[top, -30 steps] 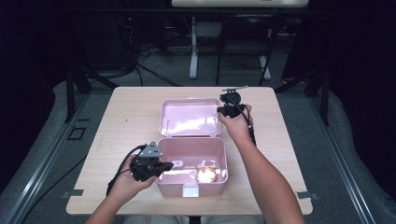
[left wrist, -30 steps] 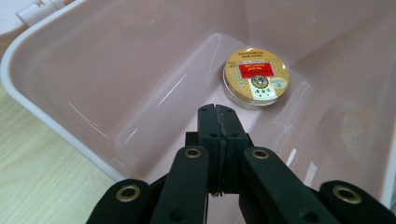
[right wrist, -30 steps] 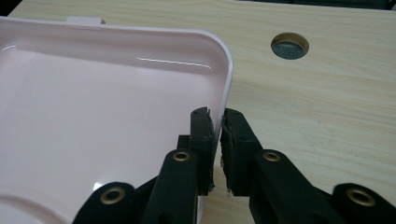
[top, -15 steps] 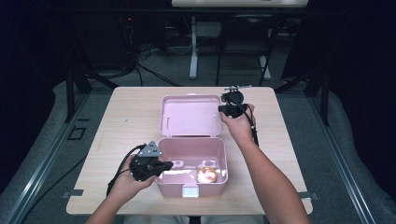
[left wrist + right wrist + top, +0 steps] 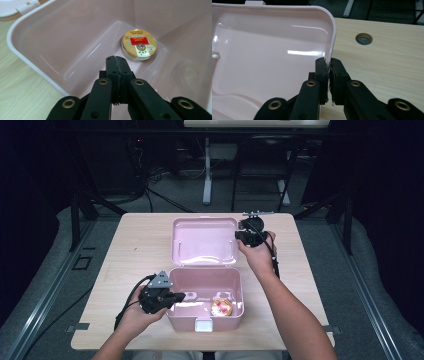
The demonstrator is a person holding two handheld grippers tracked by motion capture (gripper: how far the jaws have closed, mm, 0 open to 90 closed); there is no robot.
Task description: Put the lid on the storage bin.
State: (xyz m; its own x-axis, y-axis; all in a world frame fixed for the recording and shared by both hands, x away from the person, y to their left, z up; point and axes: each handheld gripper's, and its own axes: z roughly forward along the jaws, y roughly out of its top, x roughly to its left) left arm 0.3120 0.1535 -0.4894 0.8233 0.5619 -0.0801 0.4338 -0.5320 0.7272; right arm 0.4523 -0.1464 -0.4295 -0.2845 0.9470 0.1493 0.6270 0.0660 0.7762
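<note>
A pink plastic box (image 5: pixel 185 322) stands open near the table's front edge, its lid (image 5: pixel 202 242) hinged back behind it. My right gripper (image 5: pixel 237 235) is shut on the lid's right rim; in the right gripper view the jaws (image 5: pixel 327 62) pinch that thin edge of the lid (image 5: pixel 269 62), which is tilted up off the table. My left gripper (image 5: pixel 181 296) is shut with nothing in it, and its tip (image 5: pixel 116 59) reaches over the left wall into the box (image 5: pixel 75 45). A round gold and red tin (image 5: pixel 139 45) lies flat on the box floor, toward the tin's (image 5: pixel 221 306) right front corner.
The light wooden table (image 5: pixel 135 250) has a round cable hole (image 5: pixel 364 38) to the right of the lid. A white latch (image 5: pixel 202 325) sits on the box's front wall. Dark floor, cables and stand legs lie beyond the far edge.
My right gripper has risen slightly with the lid's rim in it, so the lid tilts up more. The left gripper, the box and the tin have stayed put.
</note>
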